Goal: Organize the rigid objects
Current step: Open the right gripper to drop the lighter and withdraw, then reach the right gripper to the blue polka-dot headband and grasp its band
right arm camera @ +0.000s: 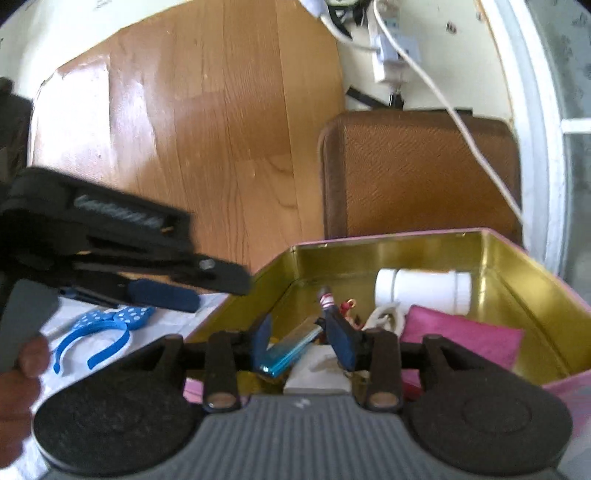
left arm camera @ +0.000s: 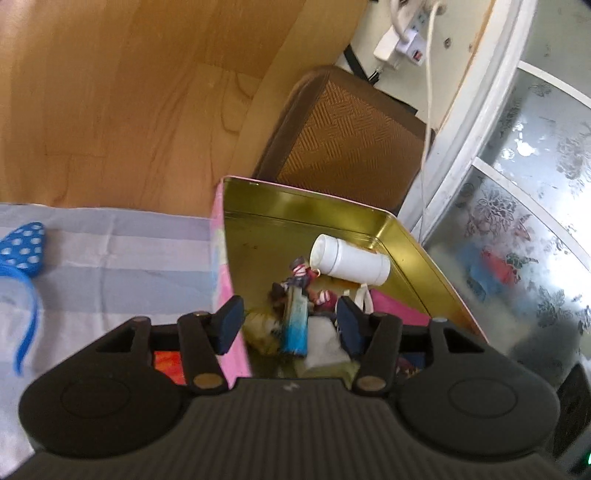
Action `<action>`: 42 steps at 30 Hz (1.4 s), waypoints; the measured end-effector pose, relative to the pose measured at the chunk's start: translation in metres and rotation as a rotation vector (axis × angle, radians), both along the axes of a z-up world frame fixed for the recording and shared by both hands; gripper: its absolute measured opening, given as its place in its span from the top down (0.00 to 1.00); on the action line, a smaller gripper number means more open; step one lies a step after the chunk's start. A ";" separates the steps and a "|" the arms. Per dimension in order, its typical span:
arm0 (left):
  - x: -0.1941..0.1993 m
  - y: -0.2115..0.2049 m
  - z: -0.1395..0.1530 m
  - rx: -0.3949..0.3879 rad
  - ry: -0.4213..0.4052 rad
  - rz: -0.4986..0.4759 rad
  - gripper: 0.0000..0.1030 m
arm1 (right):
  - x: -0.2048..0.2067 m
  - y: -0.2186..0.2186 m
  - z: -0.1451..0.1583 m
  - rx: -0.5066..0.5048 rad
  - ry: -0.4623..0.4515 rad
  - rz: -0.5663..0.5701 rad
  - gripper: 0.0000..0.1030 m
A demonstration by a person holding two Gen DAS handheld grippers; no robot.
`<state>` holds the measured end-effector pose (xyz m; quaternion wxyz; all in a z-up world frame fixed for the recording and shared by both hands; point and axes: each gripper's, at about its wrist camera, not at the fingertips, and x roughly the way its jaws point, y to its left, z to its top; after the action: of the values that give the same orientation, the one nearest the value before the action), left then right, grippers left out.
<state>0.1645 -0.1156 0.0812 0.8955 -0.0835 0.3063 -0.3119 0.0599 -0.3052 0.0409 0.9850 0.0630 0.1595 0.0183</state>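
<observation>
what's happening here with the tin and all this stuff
A person is sorting small items into an open pink tin with gold walls. It already holds a white bottle lying on its side, a blue lighter and a pink cloth. Both the right gripper and the left gripper are open above the tin. A blue polka-dot headband remains outside on the cloth.

wood floor, brown woven cushion by wall, white power strip with cable, floral frosted glass door, striped cloth
</observation>
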 end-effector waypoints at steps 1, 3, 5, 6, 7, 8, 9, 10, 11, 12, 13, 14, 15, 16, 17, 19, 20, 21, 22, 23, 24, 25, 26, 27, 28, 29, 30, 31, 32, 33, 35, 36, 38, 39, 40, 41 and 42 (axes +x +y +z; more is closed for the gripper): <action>-0.006 0.005 0.000 0.000 -0.009 -0.001 0.42 | -0.005 0.001 0.001 0.002 -0.005 -0.003 0.65; -0.020 0.019 -0.002 0.004 -0.033 0.002 0.41 | -0.014 0.001 0.002 0.022 -0.011 -0.004 0.65; -0.032 0.035 -0.008 0.014 -0.050 0.018 0.40 | -0.025 0.003 0.003 0.049 -0.008 0.005 0.65; -0.036 0.042 -0.011 0.020 -0.053 0.031 0.40 | -0.030 0.004 0.002 0.060 -0.004 0.011 0.64; -0.039 0.049 -0.016 0.027 -0.055 0.047 0.40 | -0.036 0.006 0.003 0.068 -0.002 0.017 0.63; -0.041 0.060 -0.021 0.039 -0.058 0.072 0.40 | -0.038 0.007 0.003 0.074 0.000 0.021 0.63; -0.043 0.070 -0.025 0.050 -0.059 0.096 0.40 | -0.044 0.010 0.003 0.079 0.002 0.029 0.62; -0.042 0.082 -0.030 0.059 -0.050 0.128 0.40 | -0.048 0.013 0.003 0.082 0.004 0.038 0.61; -0.041 0.093 -0.034 0.061 -0.035 0.158 0.39 | -0.052 0.018 0.004 0.081 0.008 0.051 0.60; -0.038 0.104 -0.039 0.062 -0.017 0.190 0.39 | -0.056 0.024 0.003 0.076 0.014 0.071 0.58; -0.036 0.116 -0.043 0.066 -0.004 0.226 0.39 | -0.059 0.030 0.002 0.069 0.020 0.086 0.57; -0.034 0.128 -0.047 0.079 0.000 0.268 0.39 | -0.061 0.039 0.000 0.058 0.030 0.107 0.56; -0.034 0.138 -0.051 0.092 -0.001 0.299 0.39 | -0.060 0.046 -0.002 0.047 0.042 0.124 0.56; -0.032 0.147 -0.055 0.105 0.000 0.327 0.39 | -0.061 0.054 -0.004 0.040 0.058 0.148 0.56; -0.031 0.155 -0.059 0.111 0.008 0.351 0.39 | -0.062 0.061 -0.007 0.035 0.070 0.165 0.56; -0.029 0.167 -0.067 0.099 0.033 0.373 0.39 | -0.063 0.078 -0.013 0.017 0.096 0.209 0.56; -0.029 0.170 -0.071 0.089 0.045 0.378 0.39 | -0.063 0.084 -0.014 0.008 0.102 0.223 0.56; -0.031 0.173 -0.073 0.074 0.031 0.372 0.39 | -0.064 0.092 -0.016 -0.006 0.110 0.241 0.56; -0.031 0.173 -0.073 0.071 0.029 0.367 0.38 | -0.064 0.098 -0.018 -0.014 0.117 0.254 0.56; -0.032 0.171 -0.072 0.078 0.024 0.366 0.38 | -0.064 0.103 -0.019 -0.020 0.123 0.265 0.56; -0.032 0.169 -0.072 0.088 0.019 0.364 0.38 | -0.065 0.107 -0.019 -0.026 0.126 0.273 0.55; -0.032 0.167 -0.072 0.098 0.013 0.361 0.38 | -0.065 0.111 -0.020 -0.033 0.131 0.279 0.55; -0.033 0.165 -0.072 0.106 0.007 0.353 0.38 | -0.065 0.114 -0.020 -0.038 0.135 0.283 0.55; -0.033 0.164 -0.072 0.111 0.004 0.347 0.38 | -0.067 0.117 -0.021 -0.043 0.137 0.287 0.55; -0.033 0.163 -0.072 0.118 0.000 0.346 0.38 | -0.067 0.118 -0.021 -0.047 0.139 0.287 0.54; -0.034 0.162 -0.072 0.120 -0.004 0.346 0.38 | -0.066 0.118 -0.021 -0.051 0.142 0.286 0.54; -0.037 0.165 -0.072 0.115 -0.008 0.343 0.38 | -0.065 0.119 -0.021 -0.054 0.144 0.287 0.54; -0.039 0.167 -0.072 0.106 -0.013 0.337 0.38 | -0.063 0.120 -0.020 -0.059 0.145 0.287 0.54; -0.041 0.169 -0.072 0.095 -0.021 0.333 0.38 | -0.061 0.123 -0.018 -0.066 0.145 0.289 0.54; -0.043 0.170 -0.071 0.081 -0.031 0.332 0.38 | -0.057 0.125 -0.016 -0.074 0.143 0.293 0.54; -0.047 0.175 -0.069 0.044 -0.048 0.339 0.36 | -0.048 0.130 -0.011 -0.082 0.142 0.300 0.54; -0.048 0.178 -0.068 0.026 -0.054 0.349 0.35 | -0.042 0.133 -0.008 -0.088 0.140 0.306 0.54; -0.049 0.187 -0.066 -0.022 -0.060 0.385 0.33 | -0.032 0.142 -0.005 -0.101 0.136 0.317 0.54; -0.049 0.192 -0.066 -0.046 -0.057 0.407 0.32 | -0.025 0.148 -0.003 -0.106 0.136 0.327 0.54; -0.049 0.198 -0.066 -0.072 -0.052 0.428 0.32 | -0.018 0.153 -0.003 -0.107 0.138 0.335 0.53; -0.048 0.204 -0.066 -0.105 -0.047 0.445 0.32 | -0.009 0.159 -0.003 -0.105 0.146 0.341 0.53; -0.047 0.209 -0.066 -0.128 -0.046 0.459 0.32 | 0.000 0.165 -0.003 -0.100 0.158 0.346 0.53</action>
<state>0.1172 0.0933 0.0157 0.9425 -0.2006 0.2383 -0.1208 0.0599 -0.1400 0.0377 0.9535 -0.0129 0.2453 0.1744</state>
